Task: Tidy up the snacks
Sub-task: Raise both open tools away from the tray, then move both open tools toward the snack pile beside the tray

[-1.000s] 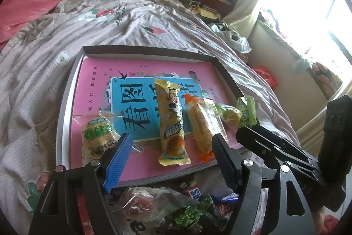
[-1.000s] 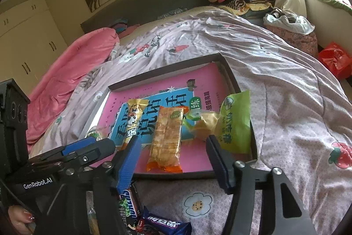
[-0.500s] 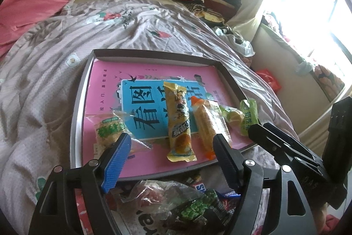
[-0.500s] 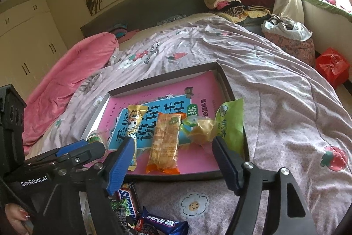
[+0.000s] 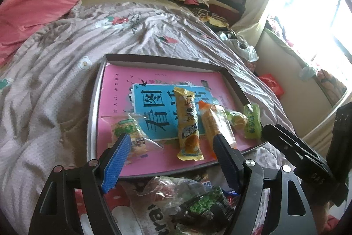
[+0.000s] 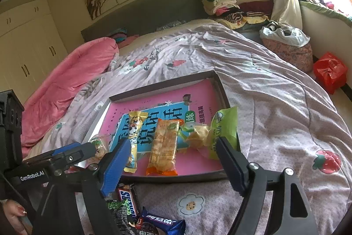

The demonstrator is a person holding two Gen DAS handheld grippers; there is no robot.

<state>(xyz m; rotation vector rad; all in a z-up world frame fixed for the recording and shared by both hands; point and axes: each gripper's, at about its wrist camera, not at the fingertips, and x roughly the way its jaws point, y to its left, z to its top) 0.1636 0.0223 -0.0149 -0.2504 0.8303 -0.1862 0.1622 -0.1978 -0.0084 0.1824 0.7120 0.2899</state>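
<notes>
Left wrist view: the left hand-held gripper (image 5: 171, 155) hangs spread and empty over the tray (image 5: 92, 116) on the bed (image 5: 44, 72); four snacks (image 5: 188, 122) lie in a row at twelve o'clock. Right wrist view: the right hand-held gripper (image 6: 173, 160) is opening, nothing between its jaws; the green packet (image 6: 224, 127) leans on the tray's rim at one o'clock.

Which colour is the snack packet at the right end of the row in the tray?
Light green, with printed text; the right wrist view shows it best.

Black-framed left gripper (image 5: 172, 153) and right gripper (image 6: 173, 154), blue ribbed pads, silver screws (white "GenRobot.AI" lettering), red-painted fingernails.
</notes>
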